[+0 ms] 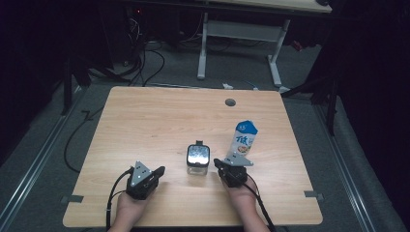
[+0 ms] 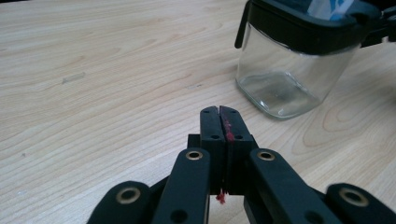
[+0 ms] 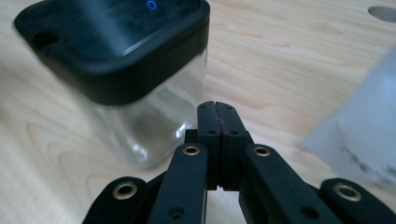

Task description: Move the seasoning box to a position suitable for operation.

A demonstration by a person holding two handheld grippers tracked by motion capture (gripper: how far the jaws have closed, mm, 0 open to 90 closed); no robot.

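Both claws are clenched on nothing: left gripper (image 1: 157, 172) near the table's (image 1: 145, 116) near edge, right gripper (image 1: 218, 163) just right of the jar (image 1: 197, 159). That jar stands mid-table toward the near edge, black lid (image 3: 112, 42) on, carton (image 1: 243, 137) close at its right.

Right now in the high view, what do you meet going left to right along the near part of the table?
Left gripper, jaws shut → glass jar with a black lid → right gripper, jaws shut → blue and white carton, standing just beyond the right gripper.
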